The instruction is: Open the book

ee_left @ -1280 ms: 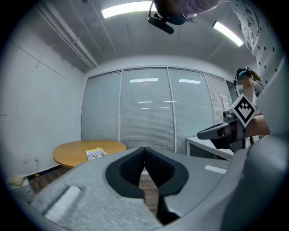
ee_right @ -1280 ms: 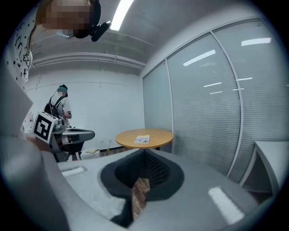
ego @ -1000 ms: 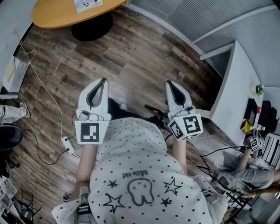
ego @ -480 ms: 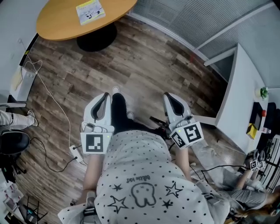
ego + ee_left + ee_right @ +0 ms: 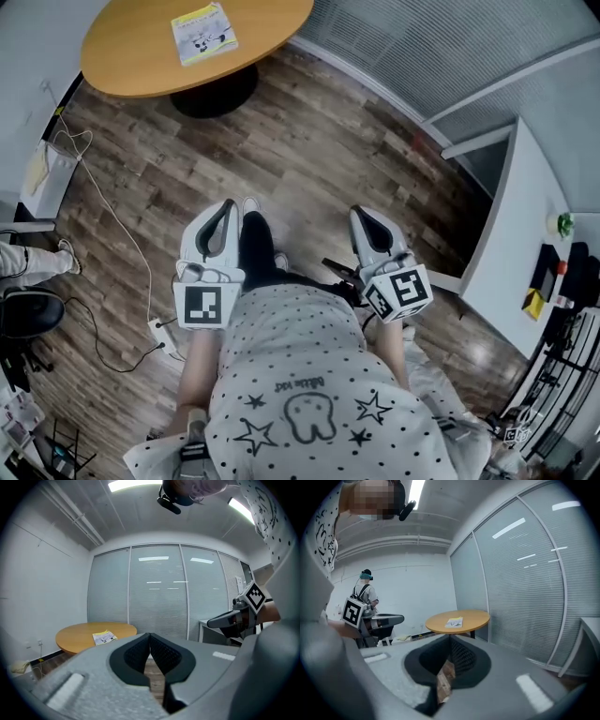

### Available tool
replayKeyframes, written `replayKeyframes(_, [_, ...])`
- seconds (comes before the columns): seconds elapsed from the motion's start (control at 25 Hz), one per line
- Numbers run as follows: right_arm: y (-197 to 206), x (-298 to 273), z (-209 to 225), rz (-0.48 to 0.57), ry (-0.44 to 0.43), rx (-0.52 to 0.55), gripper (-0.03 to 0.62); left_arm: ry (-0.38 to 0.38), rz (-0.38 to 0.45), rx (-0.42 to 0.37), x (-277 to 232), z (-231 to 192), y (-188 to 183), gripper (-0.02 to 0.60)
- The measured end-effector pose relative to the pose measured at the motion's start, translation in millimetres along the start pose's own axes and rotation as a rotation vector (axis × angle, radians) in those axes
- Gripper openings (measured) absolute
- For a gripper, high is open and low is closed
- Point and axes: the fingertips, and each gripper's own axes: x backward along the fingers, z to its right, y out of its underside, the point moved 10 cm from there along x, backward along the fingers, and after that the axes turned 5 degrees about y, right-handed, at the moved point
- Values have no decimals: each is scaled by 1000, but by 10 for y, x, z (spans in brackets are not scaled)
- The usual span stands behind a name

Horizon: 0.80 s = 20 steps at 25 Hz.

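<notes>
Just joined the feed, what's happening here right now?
A person stands on the wood floor holding the left gripper and right gripper out front, both shut and empty. The book lies closed on the round table farther ahead, well apart from either gripper. Opening it has not started.

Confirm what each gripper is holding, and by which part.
Nothing is held. The left gripper and the right gripper both have their jaws together with nothing between them. The book lies on the table, untouched.

Book (image 5: 203, 33) yellow-white; table (image 5: 122, 58) orange-tan; floor (image 5: 309, 141) grey-brown planks; shirt (image 5: 300, 347) white, black dots, stars.
</notes>
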Motion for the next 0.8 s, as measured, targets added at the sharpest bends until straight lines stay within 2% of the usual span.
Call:
replayKeyframes(0.16, [-145,-478,52,-23,-3,-15,5,-15,11,20,-288,-368,-22,11])
replayKeyframes(0.52, [-744,-1572,123,-5,2,-13,5,-9,37,5,-1002,-1330,-283,11])
replayKeyframes(0.8, [-878,-2150,214,-35,46,-27,5,-15,20,23,-1400,-1887,-252,11])
